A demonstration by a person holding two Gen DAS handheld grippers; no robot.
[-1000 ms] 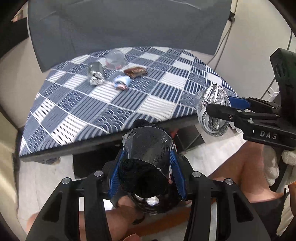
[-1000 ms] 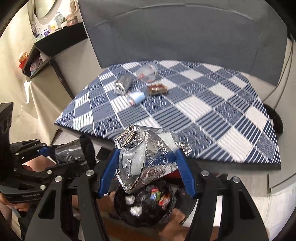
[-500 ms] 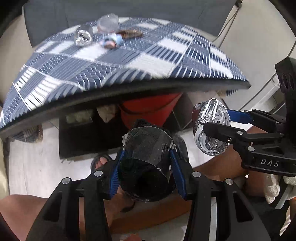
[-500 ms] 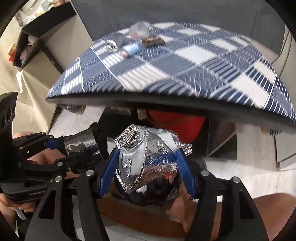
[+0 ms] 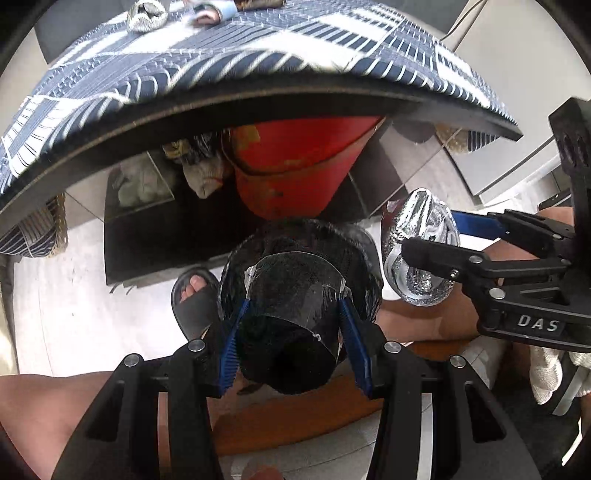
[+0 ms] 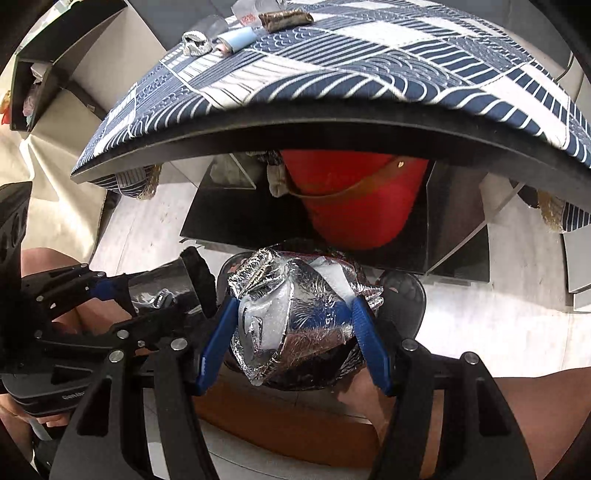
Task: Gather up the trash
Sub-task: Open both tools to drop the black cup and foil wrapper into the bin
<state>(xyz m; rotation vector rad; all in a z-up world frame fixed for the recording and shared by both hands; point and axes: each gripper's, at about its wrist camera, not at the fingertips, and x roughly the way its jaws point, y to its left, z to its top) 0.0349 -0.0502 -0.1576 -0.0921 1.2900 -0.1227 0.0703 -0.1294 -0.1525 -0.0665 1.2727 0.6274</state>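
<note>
My left gripper (image 5: 293, 332) is shut on a clear plastic cup with black stuff inside (image 5: 291, 295), held just above a black-lined trash bin (image 5: 365, 243) on the floor. My right gripper (image 6: 295, 332) is shut on a crumpled silver foil bag (image 6: 295, 310), held over the same bin (image 6: 351, 362), which it mostly hides. The foil bag (image 5: 421, 240) also shows at the right of the left wrist view. The cup (image 6: 166, 284) shows at the left of the right wrist view. More trash lies on the table: a foil ball (image 6: 195, 42), a pale blue wrapper (image 6: 236, 38), a brown wrapper (image 6: 284, 18).
The table with a blue and white patterned cloth (image 6: 369, 66) hangs over the scene, its dark edge just ahead. A red bucket (image 6: 354, 199) stands under it. The person's sandalled foot (image 5: 195, 299) and bare legs are beside the bin.
Both grippers have moved down below the table edge with their loads, closer to the bin. The table top has slid up and out of the middle of both views.
</note>
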